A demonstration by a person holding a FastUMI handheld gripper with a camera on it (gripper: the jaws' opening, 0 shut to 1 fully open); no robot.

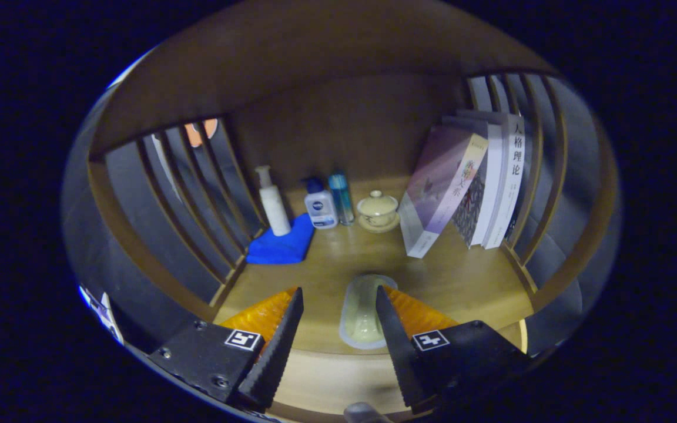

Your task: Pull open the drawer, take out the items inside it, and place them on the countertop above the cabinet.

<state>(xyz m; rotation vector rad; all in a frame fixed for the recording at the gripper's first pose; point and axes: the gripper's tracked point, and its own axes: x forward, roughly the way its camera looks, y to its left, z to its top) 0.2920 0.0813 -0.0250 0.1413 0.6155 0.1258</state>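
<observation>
Gripper point(338, 294) spread wide above wooden worktop point(468, 282).
Pale translucent oblong dish point(362, 314) lies flat between its fingers, untouched, long axis pointing ahead toward the lidded ceramic cup point(378, 208).

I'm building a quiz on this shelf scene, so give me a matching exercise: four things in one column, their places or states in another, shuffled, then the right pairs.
Things:
1. pump bottle
2. lidded cup
3. books
4. pale dish

Places or states:
A. leaning against the slatted side
B. between the open fingers of the gripper
C. standing on the blue cloth
D. on a saucer, beside the slim blue bottle

Pairs: 1-C, 2-D, 3-A, 4-B
</observation>
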